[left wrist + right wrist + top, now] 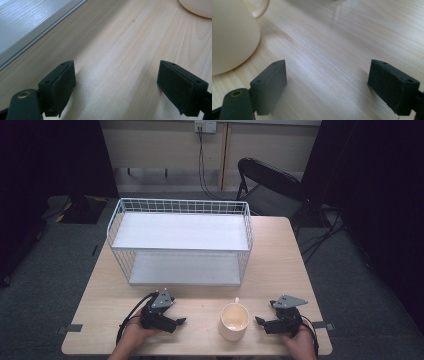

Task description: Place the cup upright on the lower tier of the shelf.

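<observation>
A cream mug [234, 321] stands upright on the pale wooden surface [285, 255] at the lower middle of the high view, its handle turned toward the top of the frame, and it sits between the two hands. The right tongs [259, 321] lie low at the lower right, jaws spread wide with nothing between them, pointing left toward the mug and near it without touching; in the right gripper view the mug's rounded wall [232, 35] fills the upper left, off to the side of the gap rather than inside it, so a grasp looks to call for a sideways shift first. The left tongs [179, 322] rest at the lower left, likewise released and empty, aimed right at the mug from the other flank; the left gripper view catches just the mug's base [197, 7] at the upper right corner. Behind, at the centre of the high view, a white two-tier wire rack [181, 241] stands with both shelves bare, its open front facing the person, which seems the likely place for the mug. Both hands rest near the bottom edge, probably poised to begin.
</observation>
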Demonstrator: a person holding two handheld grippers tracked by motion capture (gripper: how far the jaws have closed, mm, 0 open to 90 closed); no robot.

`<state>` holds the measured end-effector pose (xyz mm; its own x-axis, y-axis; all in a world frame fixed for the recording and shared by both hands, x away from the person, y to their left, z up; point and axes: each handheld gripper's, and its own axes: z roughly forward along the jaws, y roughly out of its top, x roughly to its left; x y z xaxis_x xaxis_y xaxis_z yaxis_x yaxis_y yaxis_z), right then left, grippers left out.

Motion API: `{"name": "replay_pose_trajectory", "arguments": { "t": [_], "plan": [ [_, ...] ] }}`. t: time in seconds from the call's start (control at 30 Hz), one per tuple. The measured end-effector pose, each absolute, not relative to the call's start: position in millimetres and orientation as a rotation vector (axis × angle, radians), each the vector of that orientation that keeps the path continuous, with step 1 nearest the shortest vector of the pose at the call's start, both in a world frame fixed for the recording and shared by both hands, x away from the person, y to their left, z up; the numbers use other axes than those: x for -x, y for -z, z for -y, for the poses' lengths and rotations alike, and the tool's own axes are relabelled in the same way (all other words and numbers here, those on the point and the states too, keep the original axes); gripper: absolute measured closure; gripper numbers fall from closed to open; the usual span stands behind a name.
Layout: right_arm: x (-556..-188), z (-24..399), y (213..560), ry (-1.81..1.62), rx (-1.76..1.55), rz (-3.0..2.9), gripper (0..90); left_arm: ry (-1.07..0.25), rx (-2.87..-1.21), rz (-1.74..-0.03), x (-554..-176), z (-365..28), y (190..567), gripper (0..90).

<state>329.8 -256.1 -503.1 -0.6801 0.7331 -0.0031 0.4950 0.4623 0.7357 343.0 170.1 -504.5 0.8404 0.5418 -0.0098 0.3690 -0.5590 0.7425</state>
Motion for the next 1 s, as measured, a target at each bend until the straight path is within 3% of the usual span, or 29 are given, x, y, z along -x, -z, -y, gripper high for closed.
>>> {"name": "replay_pose_trajectory", "arguments": {
  "t": [0.63, 1.0],
  "plan": [
    [-329.9, 253.3, 497.4, -1.048, -1.066, -2.453, 17.6, -0.280, -2.226, -0.662, -342.8, -169.9, 504.4, 14.4],
    [-327.3, 251.7, 472.0, -1.065, -1.052, -2.459, 18.2, -0.279, -2.228, -0.659, -342.9, -169.9, 504.4, 14.2]
  ]
}}
